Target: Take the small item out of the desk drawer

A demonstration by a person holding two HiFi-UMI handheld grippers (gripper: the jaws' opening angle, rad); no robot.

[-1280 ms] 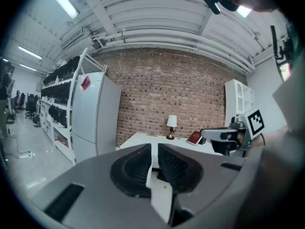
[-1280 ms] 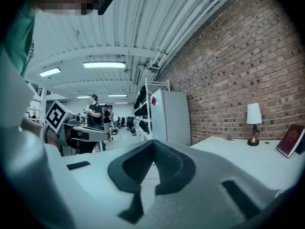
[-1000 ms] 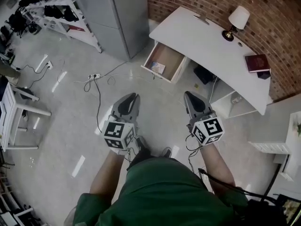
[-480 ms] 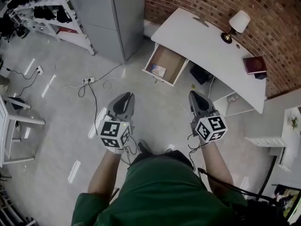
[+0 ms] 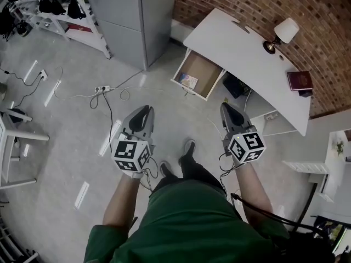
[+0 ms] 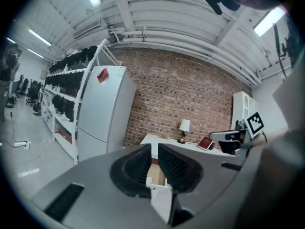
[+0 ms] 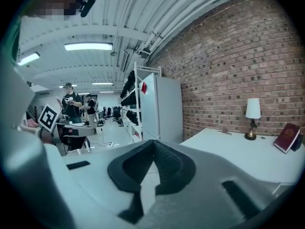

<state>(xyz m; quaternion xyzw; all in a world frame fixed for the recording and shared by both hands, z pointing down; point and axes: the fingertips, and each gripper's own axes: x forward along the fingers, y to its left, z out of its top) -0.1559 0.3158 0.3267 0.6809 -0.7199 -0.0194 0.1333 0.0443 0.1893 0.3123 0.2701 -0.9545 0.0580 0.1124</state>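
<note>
The white desk (image 5: 241, 53) stands against the brick wall with its drawer (image 5: 204, 70) pulled out. A small flat item (image 5: 187, 81) lies in the drawer's near left corner. Both grippers hang over the floor, well short of the drawer. My left gripper (image 5: 146, 110) is empty, its jaws a narrow gap apart. In the left gripper view (image 6: 154, 147) the drawer (image 6: 155, 173) shows through that gap. My right gripper (image 5: 225, 107) is empty too, and its tips meet in the right gripper view (image 7: 153, 142), beside the desk top (image 7: 238, 151).
A lamp (image 5: 285, 34) and a red book (image 5: 300, 81) sit on the desk. A grey cabinet (image 5: 137, 15) and a shelving rack (image 5: 60, 10) stand to the left. A power strip with cables (image 5: 101, 89) lies on the floor. My shoe (image 5: 189, 147) is between the grippers.
The person has stepped forward, and a foot now shows between the grippers. The desk and drawer sit slightly further right in view. Both grippers hold about the same pose.
</note>
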